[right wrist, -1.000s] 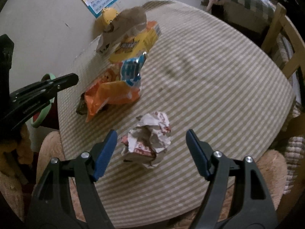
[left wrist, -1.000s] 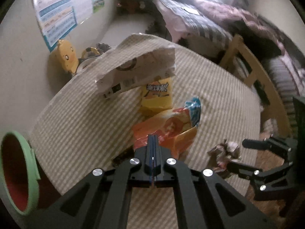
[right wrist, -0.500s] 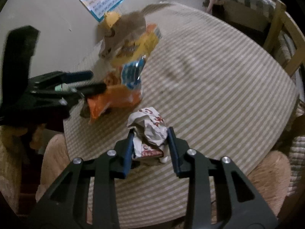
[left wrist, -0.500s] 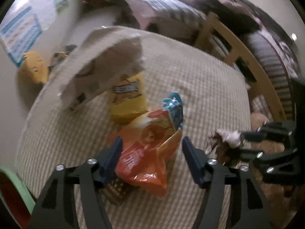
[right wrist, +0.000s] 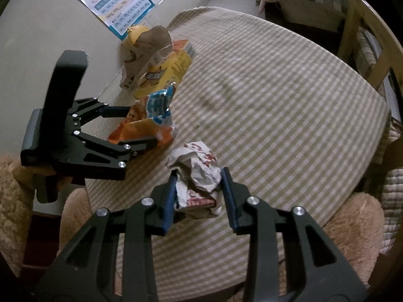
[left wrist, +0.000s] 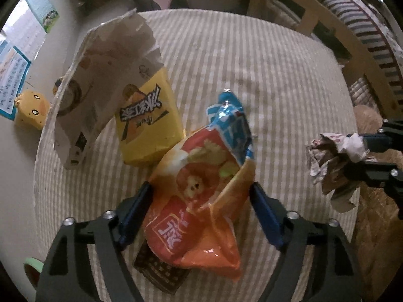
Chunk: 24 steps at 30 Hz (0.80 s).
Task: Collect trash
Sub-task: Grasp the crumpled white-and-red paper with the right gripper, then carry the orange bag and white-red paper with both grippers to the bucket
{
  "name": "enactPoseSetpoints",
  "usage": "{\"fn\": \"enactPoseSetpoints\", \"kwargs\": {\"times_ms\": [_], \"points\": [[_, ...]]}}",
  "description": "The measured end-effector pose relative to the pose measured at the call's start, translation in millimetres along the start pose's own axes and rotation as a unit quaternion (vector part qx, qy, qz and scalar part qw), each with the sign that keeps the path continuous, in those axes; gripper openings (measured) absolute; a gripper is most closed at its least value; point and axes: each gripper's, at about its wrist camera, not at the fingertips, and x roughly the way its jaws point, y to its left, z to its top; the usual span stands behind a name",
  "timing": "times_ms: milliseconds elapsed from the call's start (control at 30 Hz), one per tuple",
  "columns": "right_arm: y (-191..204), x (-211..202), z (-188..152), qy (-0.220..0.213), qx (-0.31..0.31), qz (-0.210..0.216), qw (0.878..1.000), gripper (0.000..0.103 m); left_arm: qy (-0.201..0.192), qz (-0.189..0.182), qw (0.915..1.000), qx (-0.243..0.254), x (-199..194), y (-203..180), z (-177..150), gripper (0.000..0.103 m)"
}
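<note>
Landmark: orange chip bag (left wrist: 199,201), lying on striped bench (left wrist: 289,80), top torn open.
L gripper (left wrist: 200,216): spread wide, 2 blue pads straddling bag's lower half, 1 per side; can't tell if pads are touching the foil, not pinching it.
R gripper (right wrist: 197,196): clenching crumpled paper wrapper (right wrist: 199,173), right of the bag, w/ wrapper bulging out above the pads.
Dark wrapper (left wrist: 161,274): poking out from under bag's near end.
Yellow snack pack (left wrist: 148,125): lying just behind bag, touching it.
Brown paper bag (left wrist: 100,75): leaning over yellow pack, far-left of bag.
Duck toy (left wrist: 30,110): sitting off bench edge, far left of bag.
</note>
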Motion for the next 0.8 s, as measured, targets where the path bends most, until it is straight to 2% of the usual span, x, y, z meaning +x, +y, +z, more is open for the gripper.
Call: {"fn": "enactPoseSetpoints", "kwargs": {"times_ms": [67,333,500,633,700,800], "points": [[0.9,0.8,-0.5,0.002,0.0,0.001,1.0,0.034,-0.016,0.007,0.9998,-0.003,-7.9,-2.7,-4.5,0.059],[7.0,-1.4,-0.6,-0.001,-0.009,0.001,1.0,0.034,-0.059,0.013,0.9977,-0.031,-26.8,-2.4,-26.9,0.03],[11.4,-12.5,-0.3,-0.013,-0.015,-0.001,1.0,0.034,-0.087,0.011,0.993,-0.078,-42.0,6.8,-35.1,0.028],[17.9,-22.5,0.4,-0.024,-0.022,-0.003,0.999,0.034,-0.127,-0.002,0.9804,-0.15,-67.6,17.8,-53.8,0.027],[24.9,-28.9,2.1,-0.033,-0.03,-0.004,0.999,0.034,-0.156,-0.005,0.9669,-0.202,-85.2,23.3,-68.6,0.025],[41.0,-37.6,5.4,-0.048,-0.054,-0.005,0.997,0.034,-0.186,-0.002,0.9493,-0.254,-101.2,23.5,-84.9,0.023]]}}
